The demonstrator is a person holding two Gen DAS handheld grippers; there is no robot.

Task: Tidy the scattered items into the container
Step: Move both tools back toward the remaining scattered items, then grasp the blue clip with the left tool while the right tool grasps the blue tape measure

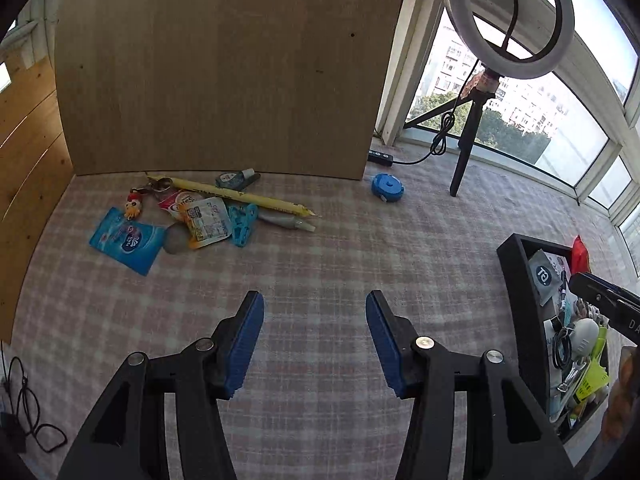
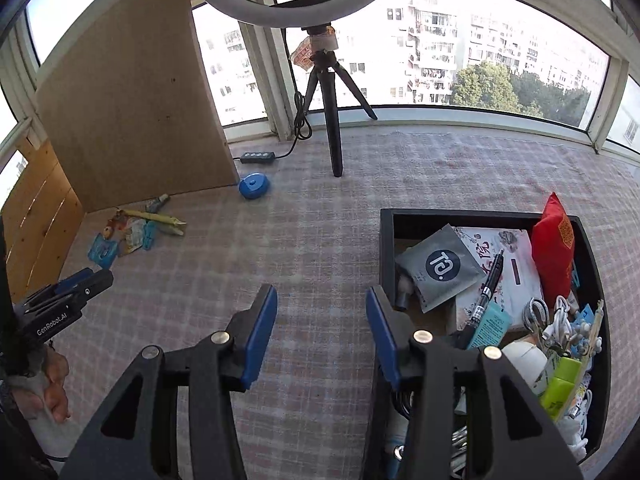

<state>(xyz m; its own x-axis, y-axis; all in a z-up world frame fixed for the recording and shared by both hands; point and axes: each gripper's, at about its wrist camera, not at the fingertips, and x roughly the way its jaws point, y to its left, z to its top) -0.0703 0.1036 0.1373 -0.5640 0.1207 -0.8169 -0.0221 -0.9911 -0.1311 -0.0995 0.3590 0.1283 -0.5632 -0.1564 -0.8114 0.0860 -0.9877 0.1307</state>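
Observation:
A pile of scattered items lies on the checked cloth at the far left: a blue tissue pack [image 1: 126,241], a long yellow pencil [image 1: 240,197], a blue clip [image 1: 243,222], a snack packet [image 1: 204,221] and a small toy keychain [image 1: 134,203]. A blue round tape measure [image 1: 387,187] lies apart to the right; it also shows in the right wrist view [image 2: 253,186]. The black container [image 2: 386,240] at the right holds several items. My left gripper [image 1: 315,312] is open and empty over bare cloth. My right gripper [image 2: 322,308] is open and empty beside the container's left wall.
A brown board [image 1: 224,68] stands upright behind the pile. A ring light on a black tripod [image 2: 332,120] stands at the back by the window, with a cable and switch box [image 2: 258,157]. Wooden panels [image 1: 24,160] line the left side.

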